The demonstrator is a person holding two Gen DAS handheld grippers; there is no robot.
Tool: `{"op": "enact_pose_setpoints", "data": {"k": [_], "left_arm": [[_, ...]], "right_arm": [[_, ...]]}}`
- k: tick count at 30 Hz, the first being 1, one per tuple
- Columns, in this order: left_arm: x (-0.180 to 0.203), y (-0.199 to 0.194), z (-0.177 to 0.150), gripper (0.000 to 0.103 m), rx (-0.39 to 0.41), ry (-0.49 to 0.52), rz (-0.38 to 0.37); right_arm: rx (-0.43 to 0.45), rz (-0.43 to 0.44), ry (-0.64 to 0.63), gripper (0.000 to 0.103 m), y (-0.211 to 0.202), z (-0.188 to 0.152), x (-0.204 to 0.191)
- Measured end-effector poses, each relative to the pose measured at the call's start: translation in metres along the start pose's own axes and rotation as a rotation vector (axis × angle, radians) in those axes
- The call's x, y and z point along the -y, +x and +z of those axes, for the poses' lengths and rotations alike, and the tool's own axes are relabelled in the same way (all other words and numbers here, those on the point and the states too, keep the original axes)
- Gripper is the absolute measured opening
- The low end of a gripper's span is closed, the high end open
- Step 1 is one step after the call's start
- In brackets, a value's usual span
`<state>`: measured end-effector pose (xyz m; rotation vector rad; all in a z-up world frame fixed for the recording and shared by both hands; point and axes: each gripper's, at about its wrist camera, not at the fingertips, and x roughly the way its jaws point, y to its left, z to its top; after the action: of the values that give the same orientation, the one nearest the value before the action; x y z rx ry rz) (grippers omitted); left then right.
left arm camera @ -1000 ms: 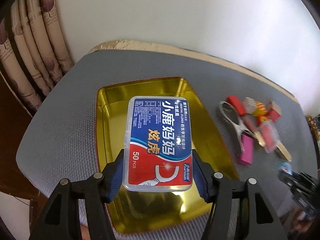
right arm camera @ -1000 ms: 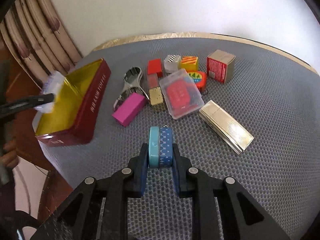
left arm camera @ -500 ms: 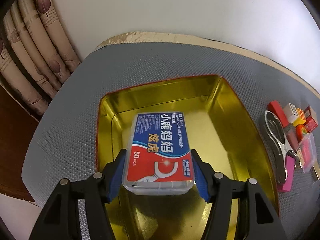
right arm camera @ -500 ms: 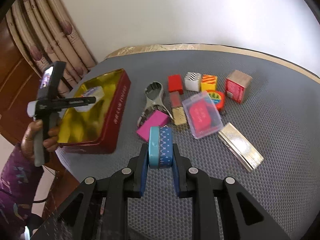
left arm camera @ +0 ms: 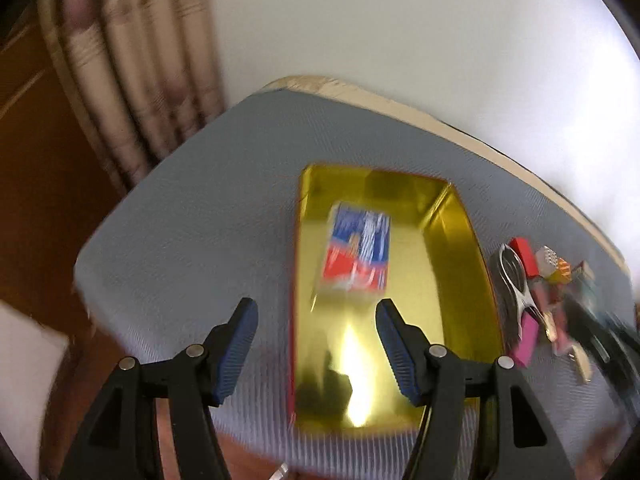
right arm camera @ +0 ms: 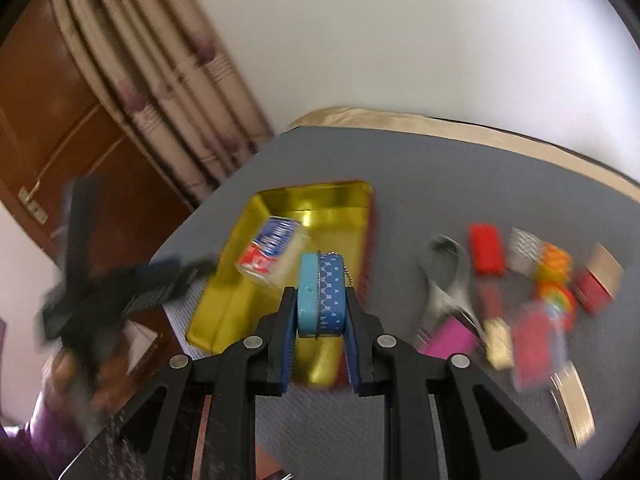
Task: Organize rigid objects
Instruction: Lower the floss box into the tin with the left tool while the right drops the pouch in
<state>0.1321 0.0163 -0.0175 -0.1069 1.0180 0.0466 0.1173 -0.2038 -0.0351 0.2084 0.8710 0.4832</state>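
A blue and red dental floss box lies inside the gold tray with the red outer walls. My left gripper stands open and empty above the tray's near left edge, away from the box. The right wrist view shows the same floss box in the tray, with the left gripper at the tray's left side. My right gripper is shut on a small teal and blue patterned tin, held over the tray's near right part.
Right of the tray lies a blurred cluster: metal nail clippers, a red block, a pink block, a clear case with a red insert, a gold ribbed case. A curtain hangs beyond the table's left edge.
My left gripper let go of the floss box, which now lies in the tray, and drew back up and left. My right gripper carried the tin left, over the tray.
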Motion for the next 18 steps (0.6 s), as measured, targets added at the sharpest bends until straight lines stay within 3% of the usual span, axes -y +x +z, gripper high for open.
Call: {"op": "enact_pose_setpoints", "data": {"k": [3, 6, 10, 18], "left_arm": [[-0.020, -0.020, -0.035, 0.064, 0.026, -0.095, -0.042], [-0.030, -0.024, -0.054, 0.065, 0.057, -0.128, -0.009], [-0.032, -0.018, -0.055, 0.065, 0.097, -0.099, 0.057], [-0.033, -0.009, -0.056, 0.065, 0.086, -0.092, 0.075]], "right_arm": [[-0.061, 0.023, -0.006, 0.020, 0.040, 0.017, -0.015], [-0.113, -0.006, -0.018, 0.020, 0.082, 0.032, -0.022], [-0.155, -0.038, -0.024, 0.020, 0.118, 0.044, -0.023], [-0.184, -0.101, -0.033, 0.022, 0.156, 0.056, -0.021]]}}
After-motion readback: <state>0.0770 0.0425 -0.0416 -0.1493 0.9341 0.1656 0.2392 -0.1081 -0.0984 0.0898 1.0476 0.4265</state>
